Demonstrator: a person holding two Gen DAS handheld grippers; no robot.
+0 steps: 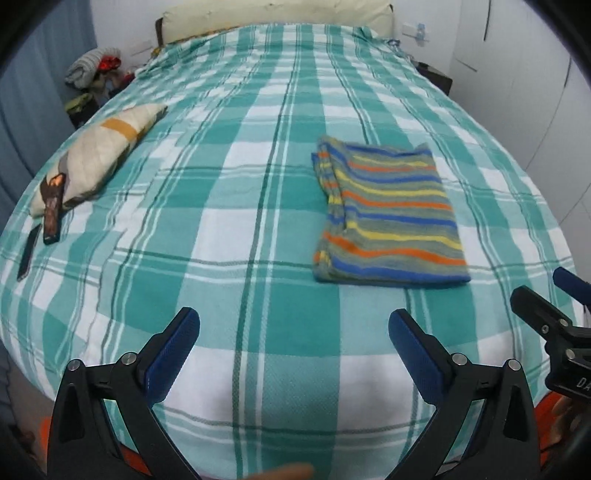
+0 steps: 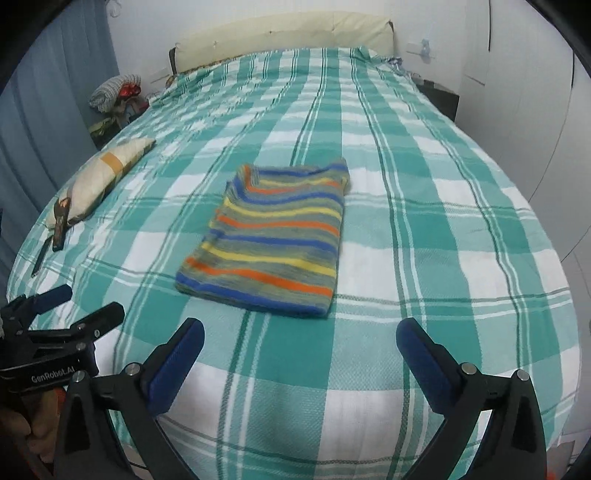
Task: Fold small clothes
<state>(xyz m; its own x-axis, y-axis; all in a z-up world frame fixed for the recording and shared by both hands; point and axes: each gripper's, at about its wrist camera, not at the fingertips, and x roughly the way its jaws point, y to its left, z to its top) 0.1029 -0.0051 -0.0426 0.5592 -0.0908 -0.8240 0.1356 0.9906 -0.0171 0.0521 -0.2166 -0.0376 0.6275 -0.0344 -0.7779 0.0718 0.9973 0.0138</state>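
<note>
A small striped garment (image 1: 388, 214), grey with blue, orange and yellow stripes, lies folded into a flat rectangle on the green and white checked bedspread (image 1: 229, 192). It also shows in the right wrist view (image 2: 273, 236). My left gripper (image 1: 293, 325) is open and empty, low over the bed's near edge, to the left of and nearer than the garment. My right gripper (image 2: 299, 332) is open and empty, just in front of the garment's near edge. Each gripper shows at the other view's side: the right one (image 1: 554, 306) and the left one (image 2: 66, 306).
A cream pillow (image 1: 103, 151) lies at the bed's left edge with a dark strap (image 1: 51, 210) beside it. A pile of clothes (image 1: 92, 70) sits beyond the bed at far left. A cream headboard (image 1: 273, 14) stands at the far end, a dark nightstand (image 1: 436, 77) at far right.
</note>
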